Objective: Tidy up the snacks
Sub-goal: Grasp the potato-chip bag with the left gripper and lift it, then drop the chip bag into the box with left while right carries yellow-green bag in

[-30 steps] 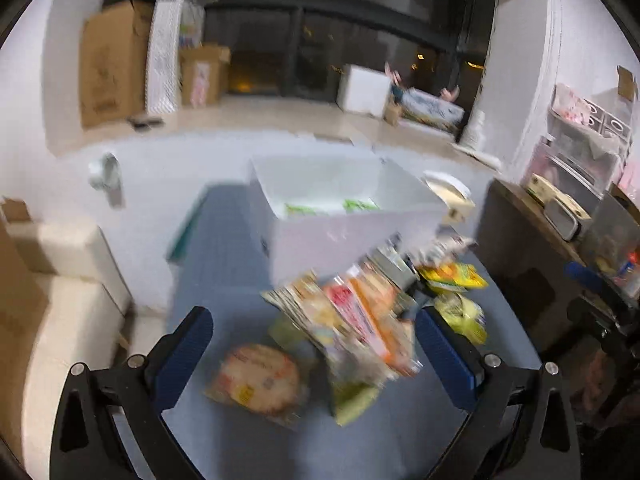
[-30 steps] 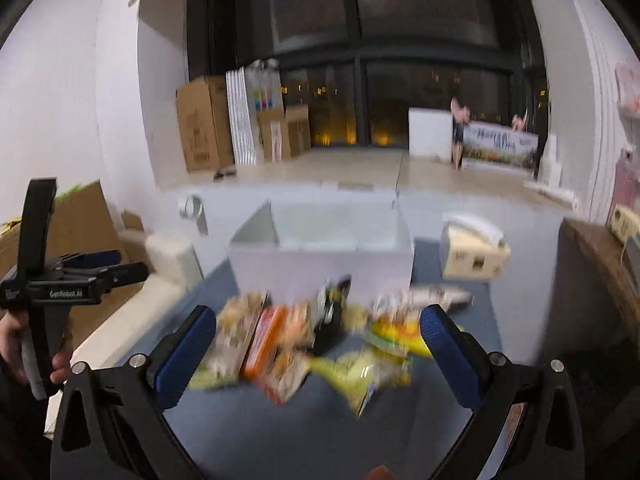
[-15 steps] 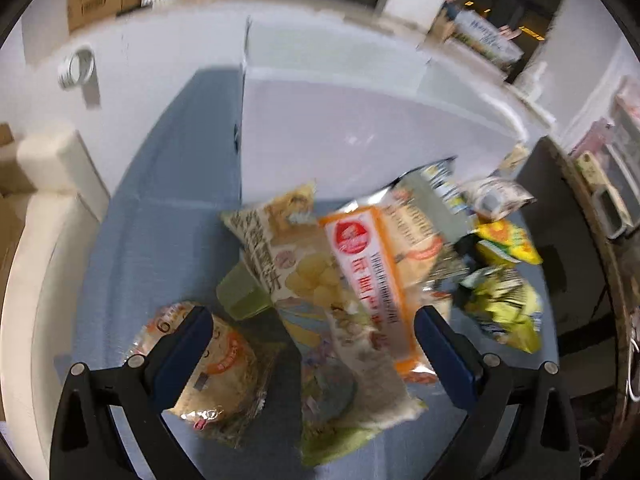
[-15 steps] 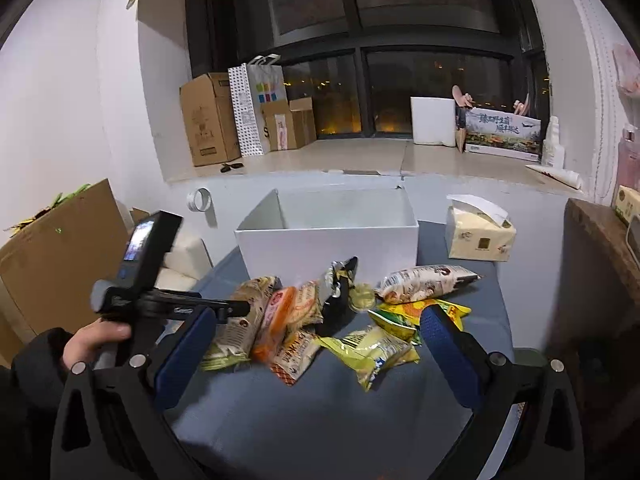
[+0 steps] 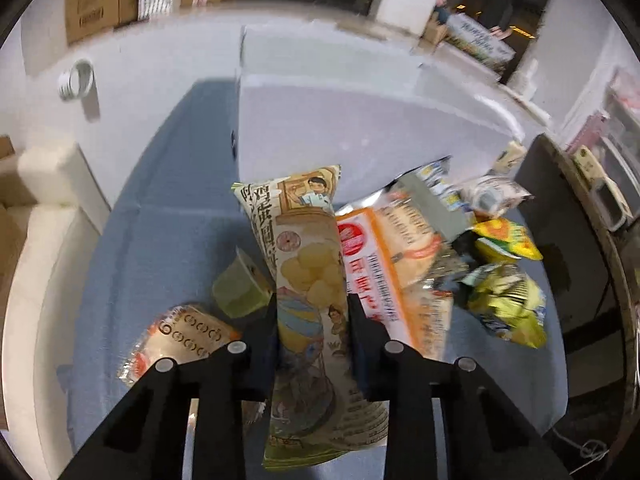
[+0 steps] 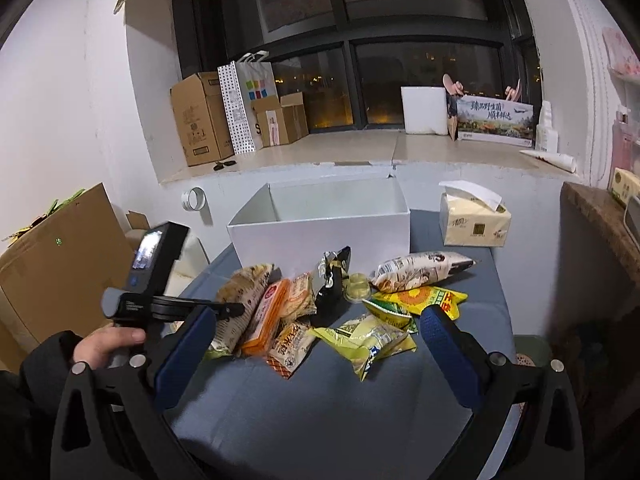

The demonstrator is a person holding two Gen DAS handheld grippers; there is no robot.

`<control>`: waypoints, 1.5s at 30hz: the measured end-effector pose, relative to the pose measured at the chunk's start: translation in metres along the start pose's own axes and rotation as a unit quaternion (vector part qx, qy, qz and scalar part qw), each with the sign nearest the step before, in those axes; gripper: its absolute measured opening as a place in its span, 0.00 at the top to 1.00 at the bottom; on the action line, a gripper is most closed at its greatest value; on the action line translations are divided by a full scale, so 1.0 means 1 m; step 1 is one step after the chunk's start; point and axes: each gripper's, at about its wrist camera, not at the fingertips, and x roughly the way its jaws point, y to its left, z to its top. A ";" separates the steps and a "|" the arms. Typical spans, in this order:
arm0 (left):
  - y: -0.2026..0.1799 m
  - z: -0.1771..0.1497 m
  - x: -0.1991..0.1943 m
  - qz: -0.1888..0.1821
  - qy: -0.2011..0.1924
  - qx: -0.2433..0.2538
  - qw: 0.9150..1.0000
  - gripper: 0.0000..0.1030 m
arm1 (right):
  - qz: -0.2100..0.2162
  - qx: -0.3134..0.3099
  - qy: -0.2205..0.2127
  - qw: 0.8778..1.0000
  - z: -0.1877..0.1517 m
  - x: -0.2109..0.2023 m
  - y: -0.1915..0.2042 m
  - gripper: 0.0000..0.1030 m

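A heap of snack packs lies on the blue table in front of a white open box (image 5: 340, 128). My left gripper (image 5: 312, 304) points down into the heap. Its jaws are closing, and the pads press both sides of a tall cartoon-printed puff snack bag (image 5: 308, 264) that lies between them. An orange pack (image 5: 376, 272) lies right of that bag, and a green jelly cup (image 5: 240, 288) and a round cracker pack (image 5: 180, 340) lie to its left. In the right wrist view my right gripper (image 6: 318, 344) hangs open above the near side of the heap, holding nothing. There the left gripper (image 6: 236, 309) reaches in from the left.
Yellow-green bags (image 6: 372, 340) and a pale long bag (image 6: 420, 272) lie on the right of the heap. A tissue box (image 6: 472, 224) stands right of the white box (image 6: 320, 236). A dark counter (image 6: 600, 220) borders the table on the right. A person's hand (image 6: 108, 340) holds the left tool.
My left gripper came down onto the heap and its jaws went from wide apart to tight around the puff snack bag. The right gripper stayed where it was, open.
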 end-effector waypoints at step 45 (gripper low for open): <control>-0.006 0.003 -0.119 -0.057 -0.142 0.052 0.987 0.68 | 0.006 0.108 0.048 0.993 -0.013 0.048 -0.045 0.54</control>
